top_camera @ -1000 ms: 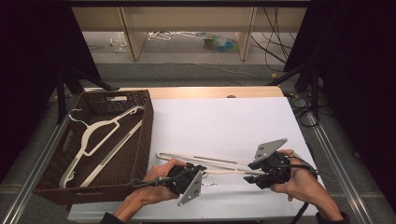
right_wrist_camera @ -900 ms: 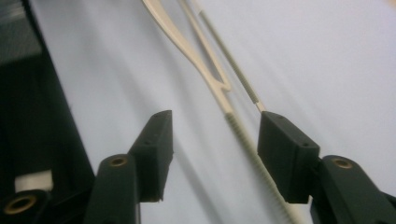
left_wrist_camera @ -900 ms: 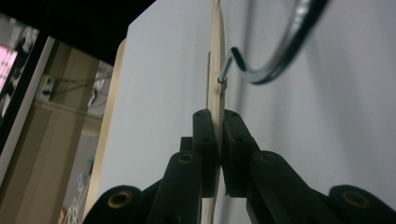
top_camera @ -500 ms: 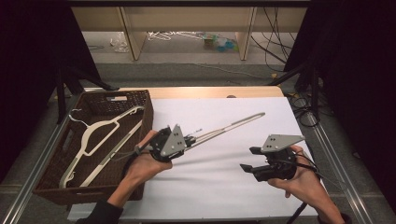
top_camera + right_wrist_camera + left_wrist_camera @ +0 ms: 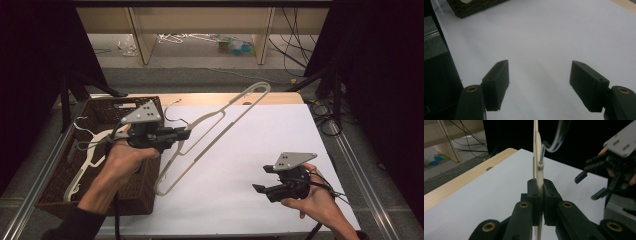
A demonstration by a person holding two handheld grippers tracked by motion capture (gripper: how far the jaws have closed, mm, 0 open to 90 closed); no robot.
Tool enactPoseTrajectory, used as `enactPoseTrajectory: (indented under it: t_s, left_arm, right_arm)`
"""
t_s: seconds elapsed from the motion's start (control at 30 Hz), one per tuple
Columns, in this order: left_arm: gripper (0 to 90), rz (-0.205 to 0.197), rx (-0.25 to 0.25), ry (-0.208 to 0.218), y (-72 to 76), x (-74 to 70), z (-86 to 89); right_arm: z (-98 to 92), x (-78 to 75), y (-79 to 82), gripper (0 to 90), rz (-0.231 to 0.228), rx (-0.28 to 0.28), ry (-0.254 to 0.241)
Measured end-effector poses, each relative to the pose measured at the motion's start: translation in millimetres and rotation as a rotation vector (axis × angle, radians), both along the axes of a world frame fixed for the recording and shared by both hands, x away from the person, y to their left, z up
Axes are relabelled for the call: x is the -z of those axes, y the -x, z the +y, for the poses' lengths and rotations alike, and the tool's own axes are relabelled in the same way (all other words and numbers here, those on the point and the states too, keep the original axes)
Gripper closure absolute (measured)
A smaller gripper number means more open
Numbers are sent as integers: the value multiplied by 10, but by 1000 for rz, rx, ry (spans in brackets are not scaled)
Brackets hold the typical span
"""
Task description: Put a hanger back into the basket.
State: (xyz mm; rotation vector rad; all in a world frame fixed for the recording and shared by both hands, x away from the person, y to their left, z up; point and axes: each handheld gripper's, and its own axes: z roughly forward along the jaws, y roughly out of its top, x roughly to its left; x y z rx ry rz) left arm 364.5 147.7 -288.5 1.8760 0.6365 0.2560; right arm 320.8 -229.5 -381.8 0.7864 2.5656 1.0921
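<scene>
Two grippers in play, going left to right. Far left of the high view sits the wicker basket with a couple of pale hangers already lying inside. Just over its right-hand rim is the left gripper, fingers clamped tight on the neck of a cream hanger, right below its metal hook. That hanger is up in the air, slanting from the lower middle of the frame toward the upper middle, clear of the desk.

Lower right, the right gripper hovers low over the white sheet with its fingers well apart and nothing between them; they've just been opening, so it looks like it has let go of the hanger.

My read: this is the carry step, hanger picked up and heading for the basket. Next move probably needs the left hand to swing the long end round so it clears the rim and lies flat on the others, then release.

Surface is a white sheet over a light wood desk. Beyond it: grey floor, wooden shelving legs, loose cables, some clutter, dark curtains either side.
</scene>
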Motion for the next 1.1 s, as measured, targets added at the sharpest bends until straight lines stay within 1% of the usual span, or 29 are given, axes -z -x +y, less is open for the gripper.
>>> enactPoseTrajectory:
  t_s: [0.07,0.13,0.17,0.2,0.23,0.27,0.3,0.33,0.37,0.4,0.43,0.47,0.5,0.53,0.57,0.6,0.67,0.7,0.77,0.8,0.83,0.87,0.9,0.93,0.97,1.0,1.03,1.07,1.1]
  left_arm:
    - [855,14,-1,29,13,-92,71]
    - [855,36,-8,66,24,-190,145]
    - [855,39,-10,69,31,-246,183]
    - [855,39,-12,73,39,-303,216]
    - [855,33,-17,67,45,-363,258]
    - [855,37,-29,64,57,-423,298]
    - [855,27,-32,59,58,-484,350]
    - [855,8,-48,43,59,-546,410]
    - [855,-2,-64,36,56,-599,471]
    - [855,-8,-79,28,50,-644,533]
    - [855,-19,-99,17,45,-681,599]
    - [855,-24,-115,13,39,-703,664]
    - [855,-23,-130,2,34,-722,736]
    - [855,-19,-144,-1,31,-731,803]
    - [855,-17,-153,-4,28,-732,867]
    - [855,-20,-171,-22,31,-729,947]
    - [855,-21,-194,-46,38,-707,1065]
    - [856,-18,-200,-57,40,-684,1138]
    - [855,2,-227,-82,66,-629,1285]
    - [855,-1,-227,-93,64,-596,1358]
    - [855,-1,-241,-101,66,-561,1433]
    - [855,-14,-262,-123,60,-527,1515]
    - [856,-5,-276,-130,66,-489,1578]
    - [855,5,-282,-131,71,-448,1633]
    - [855,-6,-280,-141,57,-408,1695]
    - [856,-13,-285,-163,48,-379,1756]
    - [855,0,-300,-161,55,-340,1790]
    - [855,-1,-301,-173,49,-296,1835]
    - [855,8,-312,-172,51,-268,1856]
  right_arm:
    - [3,42,11,318,16,1,6]
    - [7,95,26,318,16,8,0]
    - [-8,101,25,318,26,-4,11]
    - [-16,113,36,318,40,2,10]
    - [-17,140,38,315,25,11,2]
    - [-24,153,43,313,29,14,3]
    - [-40,153,47,313,41,9,15]
    - [-41,175,55,312,33,16,3]
    - [-56,174,61,310,48,8,14]
    - [-62,191,64,308,40,9,12]
    - [-63,206,77,303,50,15,10]
    - [-58,235,82,295,34,22,1]
    - [-59,253,86,290,34,24,-1]
    - [-66,260,91,290,47,21,7]
    - [-60,284,94,289,43,25,-1]
    - [-66,287,96,289,58,19,11]
    - [-67,295,97,288,67,17,16]
    - [-66,300,96,288,59,18,15]
    - [-63,302,104,288,65,14,16]
    - [-56,315,109,288,57,17,12]
    - [-51,326,111,288,52,18,9]
    - [-50,337,113,288,53,16,11]
    - [-53,332,114,288,69,15,20]
    - [-52,341,111,288,66,13,20]
    - [-43,354,117,288,63,21,14]
    - [-41,357,120,288,66,23,14]
    - [-41,360,118,287,65,22,15]
    - [-41,362,114,284,63,17,17]
    - [-41,363,113,277,62,20,17]
